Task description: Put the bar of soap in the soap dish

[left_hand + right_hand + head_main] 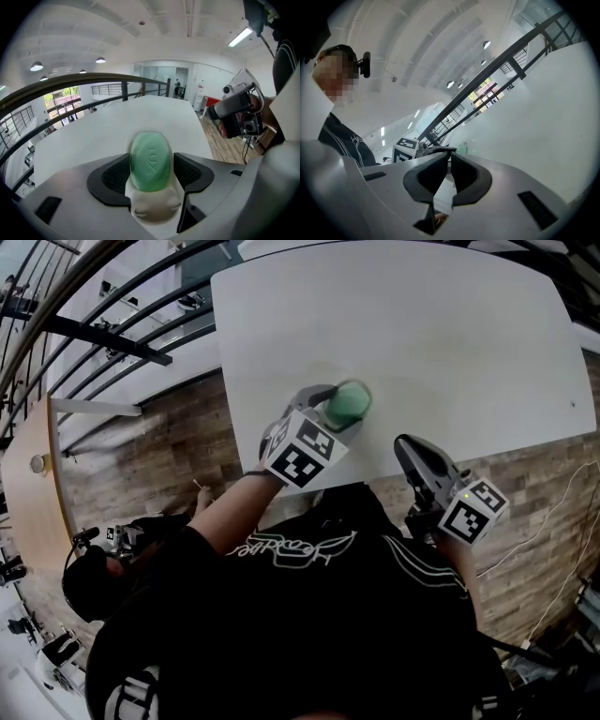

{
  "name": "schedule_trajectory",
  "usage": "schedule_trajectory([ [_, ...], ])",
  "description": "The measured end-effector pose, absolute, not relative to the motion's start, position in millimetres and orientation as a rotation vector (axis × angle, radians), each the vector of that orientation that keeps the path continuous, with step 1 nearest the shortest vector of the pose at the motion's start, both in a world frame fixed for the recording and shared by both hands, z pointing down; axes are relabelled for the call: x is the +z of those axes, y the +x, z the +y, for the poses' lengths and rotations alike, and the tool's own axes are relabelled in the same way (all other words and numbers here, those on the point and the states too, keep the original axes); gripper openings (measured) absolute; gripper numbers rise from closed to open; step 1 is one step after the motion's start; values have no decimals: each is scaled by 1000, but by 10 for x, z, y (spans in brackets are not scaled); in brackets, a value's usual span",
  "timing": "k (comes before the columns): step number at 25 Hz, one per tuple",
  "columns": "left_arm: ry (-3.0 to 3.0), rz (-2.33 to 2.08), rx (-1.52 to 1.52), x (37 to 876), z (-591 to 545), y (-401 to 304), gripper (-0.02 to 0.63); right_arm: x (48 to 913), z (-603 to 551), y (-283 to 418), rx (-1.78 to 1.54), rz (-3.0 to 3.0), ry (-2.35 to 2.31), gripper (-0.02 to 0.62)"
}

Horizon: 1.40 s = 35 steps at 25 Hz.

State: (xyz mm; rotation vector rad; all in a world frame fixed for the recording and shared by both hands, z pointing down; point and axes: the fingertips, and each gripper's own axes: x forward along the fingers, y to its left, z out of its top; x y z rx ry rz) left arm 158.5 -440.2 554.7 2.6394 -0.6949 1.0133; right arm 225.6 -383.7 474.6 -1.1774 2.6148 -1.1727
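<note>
A green oval bar of soap (150, 161) stands on edge between the jaws of my left gripper (151, 176), which is shut on it. Right under the soap sits a white rounded piece (154, 208), apparently the soap dish; whether the pads press on it too I cannot tell. In the head view the soap (349, 401) hangs over the near part of the white table (450, 343), held by the left gripper (339, 413). My right gripper (405, 448) hovers at the table's near edge, shut and holding nothing, its pads (461, 176) close together.
The table ends in wooden floor (169, 446) on the left and front. A dark metal railing (103, 334) runs along the far left. Cables (562, 512) lie on the floor at the right. The left gripper's marker cube (405, 146) shows beyond the right jaws.
</note>
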Motion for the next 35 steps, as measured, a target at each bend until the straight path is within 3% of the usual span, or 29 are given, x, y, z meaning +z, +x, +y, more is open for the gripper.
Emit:
schedule_trajectory([
  [3, 2660, -698, 964, 5459, -4414, 1593, 298, 4690, -3840, 2238, -1157, 2621, -1178, 26],
  [19, 2654, -610, 532, 4497, -3719, 966, 293, 4154, -3394, 1563, -904, 2788, -1070, 26],
  [25, 2699, -447, 327, 3877, -3312, 891, 190, 3779, -3256, 1426, -791, 2841, -1041, 26],
  [30, 2758, -334, 227, 3411, -2989, 787, 38, 3447, -3060, 1213, -683, 2908, -972, 26],
  [35, 2823, -251, 227, 3147, -2697, 746, 8, 3176, -2856, 1111, -586, 2953, -925, 26],
])
